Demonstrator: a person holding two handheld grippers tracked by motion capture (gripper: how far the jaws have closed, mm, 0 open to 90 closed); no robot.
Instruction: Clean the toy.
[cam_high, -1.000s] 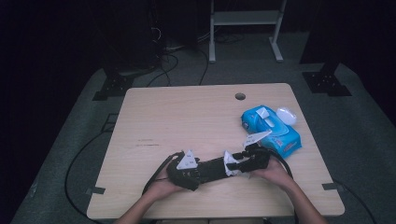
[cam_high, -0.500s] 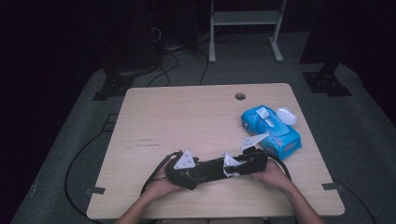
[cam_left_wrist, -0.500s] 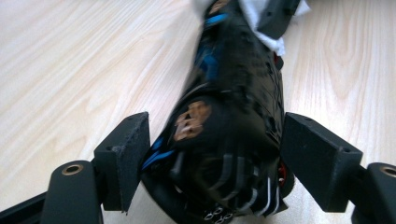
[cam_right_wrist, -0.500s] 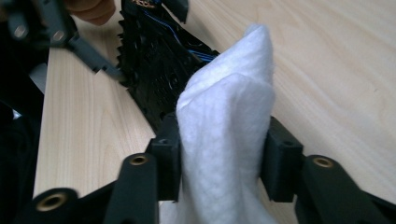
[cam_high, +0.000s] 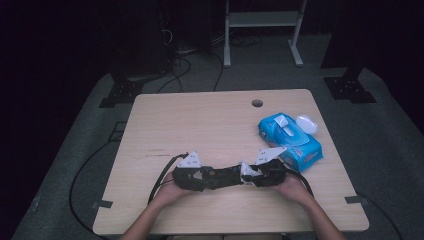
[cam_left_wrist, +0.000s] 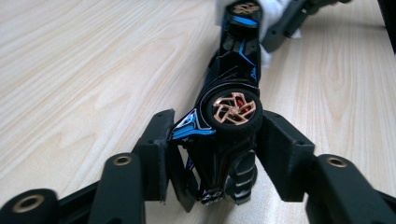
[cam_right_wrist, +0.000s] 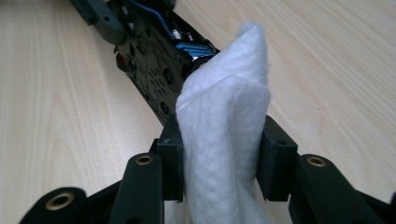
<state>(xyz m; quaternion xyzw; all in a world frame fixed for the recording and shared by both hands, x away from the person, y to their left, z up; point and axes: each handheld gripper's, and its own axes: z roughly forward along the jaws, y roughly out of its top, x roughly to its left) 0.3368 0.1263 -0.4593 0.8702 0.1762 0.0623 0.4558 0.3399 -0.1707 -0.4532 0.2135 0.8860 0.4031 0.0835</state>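
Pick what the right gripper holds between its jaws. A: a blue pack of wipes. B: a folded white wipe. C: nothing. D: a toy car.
B: in the right gripper view, the right gripper is shut on a folded white wipe, pressed against the black toy car.

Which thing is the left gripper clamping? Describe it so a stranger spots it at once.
Start at the wooden table and go to its near edge, where two hands meet. Between them lies a toy car, turned on its side, its rear end in the left gripper. It is black with blue stripes and copper wheel spokes, unlike the white wipe beside it.
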